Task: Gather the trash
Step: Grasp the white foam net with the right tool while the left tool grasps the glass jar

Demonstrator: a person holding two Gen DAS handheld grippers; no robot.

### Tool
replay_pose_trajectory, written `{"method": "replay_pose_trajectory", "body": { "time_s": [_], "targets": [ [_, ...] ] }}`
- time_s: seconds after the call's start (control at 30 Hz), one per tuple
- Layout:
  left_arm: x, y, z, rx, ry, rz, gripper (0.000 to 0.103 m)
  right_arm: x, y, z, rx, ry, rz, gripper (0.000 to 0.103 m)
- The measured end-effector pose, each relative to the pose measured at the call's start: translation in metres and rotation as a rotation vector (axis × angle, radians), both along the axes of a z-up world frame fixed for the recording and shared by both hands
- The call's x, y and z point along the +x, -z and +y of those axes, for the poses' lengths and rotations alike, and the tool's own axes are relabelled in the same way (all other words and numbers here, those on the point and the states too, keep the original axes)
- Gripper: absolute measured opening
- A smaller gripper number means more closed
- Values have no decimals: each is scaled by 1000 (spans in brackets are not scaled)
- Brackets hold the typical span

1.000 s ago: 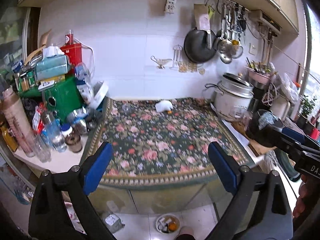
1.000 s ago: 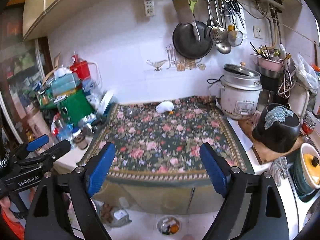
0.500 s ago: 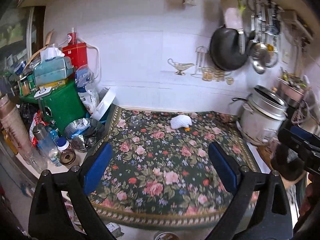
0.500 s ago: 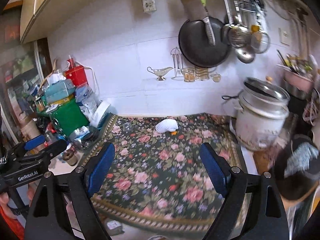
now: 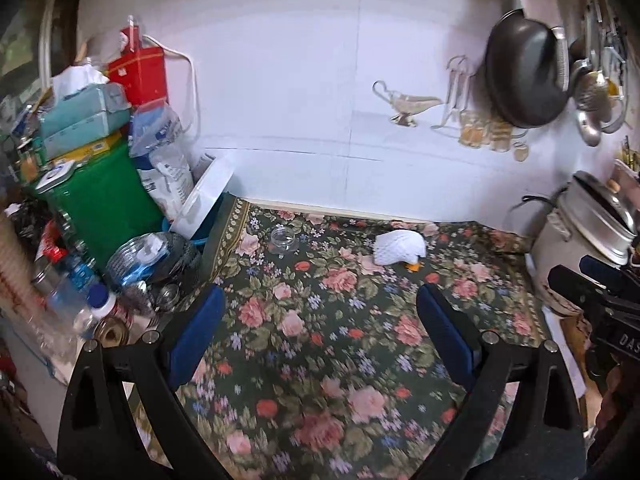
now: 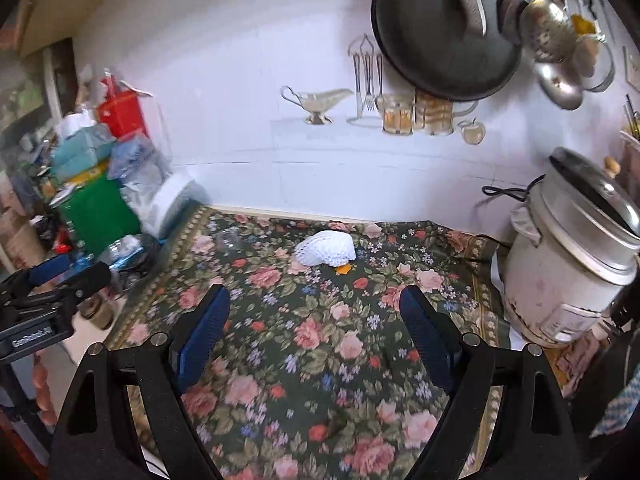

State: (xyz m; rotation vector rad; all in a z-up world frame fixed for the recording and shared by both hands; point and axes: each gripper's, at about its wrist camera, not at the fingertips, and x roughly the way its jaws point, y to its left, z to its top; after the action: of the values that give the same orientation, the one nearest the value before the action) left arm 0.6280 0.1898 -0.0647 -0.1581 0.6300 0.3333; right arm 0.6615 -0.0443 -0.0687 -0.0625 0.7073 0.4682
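A white foam fruit net (image 5: 399, 247) with an orange scrap (image 5: 413, 267) beside it lies on the floral cloth (image 5: 320, 340) near the back wall; it also shows in the right wrist view (image 6: 326, 254). A small clear glass jar (image 5: 283, 239) stands to its left, also seen in the right wrist view (image 6: 229, 241). My left gripper (image 5: 320, 336) is open and empty above the cloth's near half. My right gripper (image 6: 314, 328) is open and empty, short of the net.
A cluttered pile with a green bin (image 5: 100, 204), tissue box (image 5: 80, 116) and bottles fills the left. A white rice cooker (image 6: 568, 256) stands at the right. A black pan (image 6: 440, 28) and ladles hang on the wall.
Both grippers have moved forward over the counter toward the back wall. The net and jar appear larger and closer. Both grippers stay open.
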Motion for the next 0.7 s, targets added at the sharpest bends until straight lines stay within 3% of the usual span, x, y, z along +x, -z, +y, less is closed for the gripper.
{"method": "replay_pose_trajectory", "body": {
  "time_s": [0.27, 0.5, 0.7],
  "targets": [
    [81, 44, 86, -48, 68, 77, 97, 92, 49, 46, 1, 162, 107, 85],
    [135, 98, 141, -71, 78, 153, 97, 190, 127, 86, 19, 267, 273, 85],
    [173, 137, 168, -143, 95, 175, 97, 237, 191, 101, 20, 332, 424, 81]
  ]
}}
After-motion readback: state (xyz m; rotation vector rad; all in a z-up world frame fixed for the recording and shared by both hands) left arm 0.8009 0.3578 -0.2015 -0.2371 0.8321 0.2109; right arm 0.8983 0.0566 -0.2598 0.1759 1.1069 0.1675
